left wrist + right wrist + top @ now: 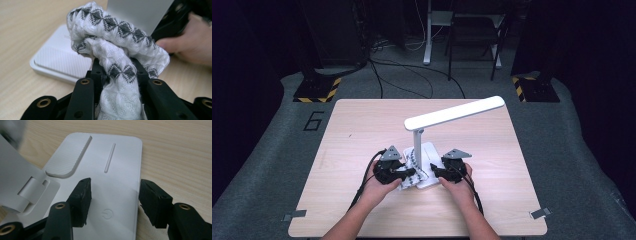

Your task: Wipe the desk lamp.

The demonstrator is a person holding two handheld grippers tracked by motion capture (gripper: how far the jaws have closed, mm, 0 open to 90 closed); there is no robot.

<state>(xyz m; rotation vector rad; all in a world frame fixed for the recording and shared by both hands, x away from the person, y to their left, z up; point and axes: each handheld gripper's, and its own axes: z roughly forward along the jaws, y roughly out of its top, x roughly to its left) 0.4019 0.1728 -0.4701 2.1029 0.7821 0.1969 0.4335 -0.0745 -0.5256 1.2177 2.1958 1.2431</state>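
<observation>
Two grippers at one white desk lamp, left one clenched on a patterned cloth.
High view: one lamp (432, 145) mid-table (362, 125), head slanting up to the right, base near the person; left gripper (409, 173) at the base's left, right gripper (435, 172) at its right, cloth (411, 160) a small strip between post and left gripper. Left gripper view gives the detail: jaws grasping one white cloth (117, 62) with grey diamonds, bunched up and draped over the tips, lamp base (60, 60) just behind, right hand (190, 47) farther off. Right gripper view: base (112, 177) with power symbol between the jaws, left pad (82, 200) over the base, right pad just off its edge; contact unclear, can't tell if gripped.
</observation>
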